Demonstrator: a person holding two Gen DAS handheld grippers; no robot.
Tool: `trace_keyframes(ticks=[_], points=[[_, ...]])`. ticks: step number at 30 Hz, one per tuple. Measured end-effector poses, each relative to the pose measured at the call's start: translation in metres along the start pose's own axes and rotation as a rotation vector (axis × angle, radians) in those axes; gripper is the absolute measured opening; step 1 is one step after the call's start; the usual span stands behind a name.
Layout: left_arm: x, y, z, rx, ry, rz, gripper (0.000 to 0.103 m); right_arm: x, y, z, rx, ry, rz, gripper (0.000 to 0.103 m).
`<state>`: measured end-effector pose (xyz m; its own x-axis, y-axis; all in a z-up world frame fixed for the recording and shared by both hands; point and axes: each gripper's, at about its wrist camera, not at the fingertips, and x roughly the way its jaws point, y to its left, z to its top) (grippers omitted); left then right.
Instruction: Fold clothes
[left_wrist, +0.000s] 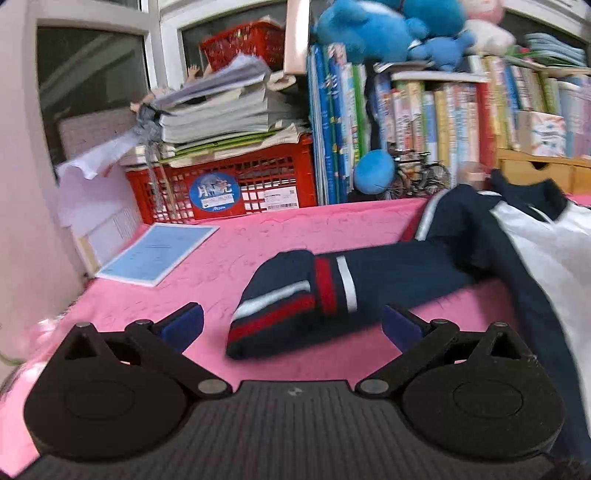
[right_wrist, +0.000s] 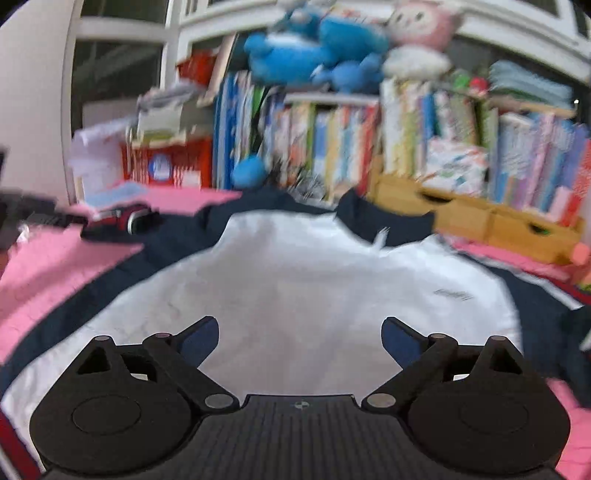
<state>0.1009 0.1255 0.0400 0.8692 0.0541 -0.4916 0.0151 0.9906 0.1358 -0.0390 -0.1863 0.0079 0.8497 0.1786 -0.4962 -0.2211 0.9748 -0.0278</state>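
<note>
A navy and white jacket (right_wrist: 295, 280) lies spread on the pink cloth (left_wrist: 221, 258), collar toward the books. Its left sleeve (left_wrist: 388, 273) stretches out, and the cuff (left_wrist: 280, 306) with red and white stripes is folded back on itself. My left gripper (left_wrist: 293, 325) is open and empty, its blue pads on either side of the cuff just in front of it. My right gripper (right_wrist: 299, 339) is open and empty, low over the white body of the jacket. The right wrist view is blurred; the cuff shows there at the far left (right_wrist: 122, 221).
A blue booklet (left_wrist: 159, 251) lies at the table's back left. A red crate (left_wrist: 236, 184) with stacked papers, rows of books (left_wrist: 424, 122), a model bicycle (left_wrist: 417, 177), plush toys (right_wrist: 314, 48) and wooden drawers (right_wrist: 480, 221) line the back edge.
</note>
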Motion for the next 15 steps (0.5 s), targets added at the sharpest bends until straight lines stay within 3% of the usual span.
trace_keyframes(ticks=[4,5,6,7,8,9,12,15], points=[[0.064,0.004,0.010,-0.142,0.124,0.033,0.103,0.024,0.006,-0.012,0.016,0.033,0.030,0.096],[0.075,0.006,0.011,-0.181,0.155,0.033,0.090,0.026,0.006,-0.013,0.022,0.050,0.027,0.096],[0.084,0.010,0.009,-0.233,0.185,0.025,0.070,0.029,0.006,-0.014,0.028,0.067,0.024,0.097],[0.086,0.014,0.007,-0.283,0.180,0.015,0.063,0.031,0.005,-0.015,0.035,0.084,0.021,0.100],[0.084,0.014,0.009,-0.288,0.168,0.017,0.029,0.034,0.005,-0.016,0.041,0.101,0.018,0.101],[0.082,0.014,0.011,-0.288,0.157,0.020,0.021,0.036,0.004,-0.017,0.049,0.119,0.017,0.101],[0.070,0.016,0.031,-0.222,0.112,0.038,0.016,0.042,0.000,-0.019,0.081,0.159,0.024,0.103],[0.048,0.041,0.068,-0.259,-0.014,0.088,0.016,0.042,0.000,-0.020,0.079,0.158,0.021,0.103]])
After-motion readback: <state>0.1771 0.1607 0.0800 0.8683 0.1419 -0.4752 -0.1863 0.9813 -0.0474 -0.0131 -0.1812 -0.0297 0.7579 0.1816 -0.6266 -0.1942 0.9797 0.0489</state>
